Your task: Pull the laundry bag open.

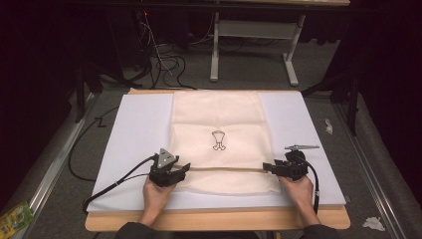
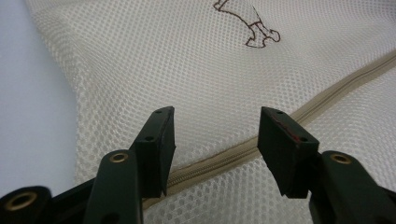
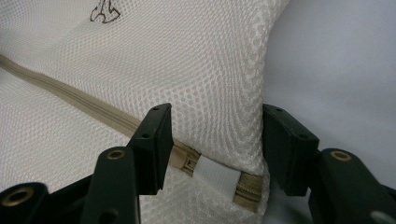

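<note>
A cream mesh bag (image 1: 219, 117) lies flat on the white board (image 1: 134, 129), with a small brown embroidered figure (image 1: 218, 140) at its middle. A beige zipper (image 2: 327, 91) runs across its near part. My left gripper (image 1: 185, 168) sits at the bag's left edge, open, its jaws straddling the zipper line (image 2: 217, 135) just above the mesh. My right gripper (image 1: 266, 167) is at the bag's right edge, open. Between its jaws (image 3: 217, 135) rise a fold of mesh, the zipper's end and a white tab (image 3: 215, 175).
The board rests on a wooden table (image 1: 214, 220) whose front edge is near the person's forearms. Black cables (image 1: 114, 184) trail off the left side. On the floor lie crumpled paper (image 1: 373, 223) at the right and a green packet (image 1: 15, 216) at the left.
</note>
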The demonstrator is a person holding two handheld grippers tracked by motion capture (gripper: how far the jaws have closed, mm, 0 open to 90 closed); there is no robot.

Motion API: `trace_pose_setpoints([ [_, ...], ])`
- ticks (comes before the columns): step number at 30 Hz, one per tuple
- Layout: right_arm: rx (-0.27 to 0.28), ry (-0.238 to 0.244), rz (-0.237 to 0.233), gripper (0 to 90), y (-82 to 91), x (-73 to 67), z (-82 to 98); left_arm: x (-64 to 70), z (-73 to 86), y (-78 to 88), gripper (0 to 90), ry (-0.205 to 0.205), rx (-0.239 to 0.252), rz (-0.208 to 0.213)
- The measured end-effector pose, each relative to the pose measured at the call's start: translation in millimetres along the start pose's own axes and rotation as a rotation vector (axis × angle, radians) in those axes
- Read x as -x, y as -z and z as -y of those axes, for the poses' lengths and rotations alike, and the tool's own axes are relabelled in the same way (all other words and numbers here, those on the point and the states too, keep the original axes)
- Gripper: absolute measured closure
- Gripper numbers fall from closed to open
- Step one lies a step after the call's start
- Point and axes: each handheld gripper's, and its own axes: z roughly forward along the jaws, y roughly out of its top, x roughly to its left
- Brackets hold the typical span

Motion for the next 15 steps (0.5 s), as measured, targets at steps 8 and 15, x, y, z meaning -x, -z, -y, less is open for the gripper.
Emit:
trace_pose_setpoints([
  [8, -0.035, 0.032, 0.026, 65.7, -3.2, -3.7, -4.3, 1.0, 2.2, -7.6, 46.8, 0.01, -0.024, 0.003],
  [15, -0.053, 0.091, 0.032, 83.8, -4.7, -5.4, -7.2, 1.0, 3.0, -10.9, 46.8, 0.011, -0.038, 0.003],
])
